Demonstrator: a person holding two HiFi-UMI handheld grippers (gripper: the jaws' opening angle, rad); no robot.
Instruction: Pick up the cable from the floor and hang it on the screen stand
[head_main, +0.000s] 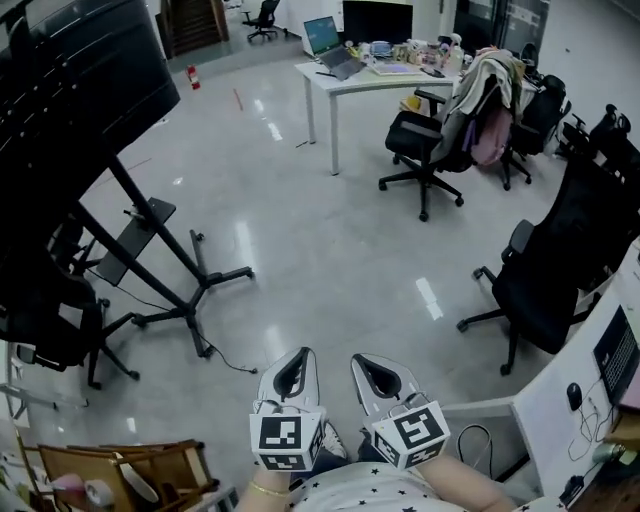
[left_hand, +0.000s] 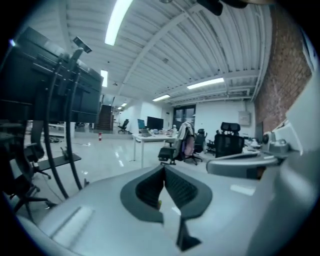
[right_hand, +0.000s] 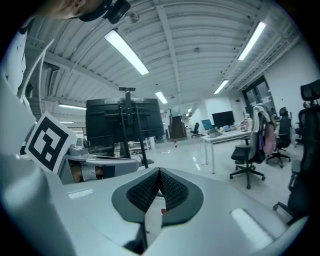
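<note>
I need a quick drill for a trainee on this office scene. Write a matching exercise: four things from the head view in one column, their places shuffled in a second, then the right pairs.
Things:
1. large black flat screen on its black wheeled stand
2. thin black cable
3. open grey laptop
4. small red fire extinguisher

Places:
A. lying on the grey floor by the stand's wheeled foot
B. far off, beyond the screen's top corner
C. filling the head view's left side
D. on the white desk at the top

Pairs: 1-C, 2-A, 3-D, 4-B
</note>
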